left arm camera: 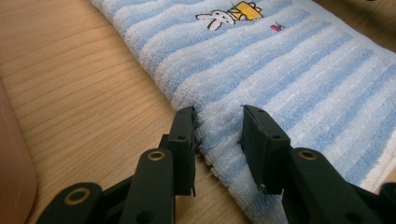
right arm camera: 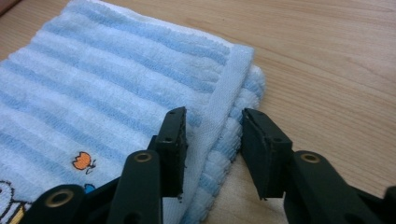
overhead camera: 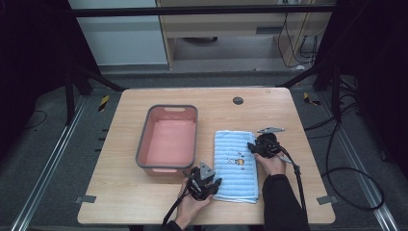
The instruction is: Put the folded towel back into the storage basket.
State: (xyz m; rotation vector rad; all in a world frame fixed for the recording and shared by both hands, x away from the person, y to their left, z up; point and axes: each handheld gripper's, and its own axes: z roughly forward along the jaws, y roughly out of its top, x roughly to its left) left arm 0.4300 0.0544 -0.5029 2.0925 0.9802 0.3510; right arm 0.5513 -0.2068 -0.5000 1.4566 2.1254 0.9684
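Now L tongs (left arm camera: 217, 135) & R tongs (right arm camera: 212, 135) apart, straddling fluffy striped towel (overhead camera: 235, 163) edges

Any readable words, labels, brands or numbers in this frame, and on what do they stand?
None: no legible text.
Folded blue striped towel: an embroidered picture of a white rabbit with a yellow shape, no letters.
Pink basin: no label to be seen.
Wooden table: no marking to be seen.
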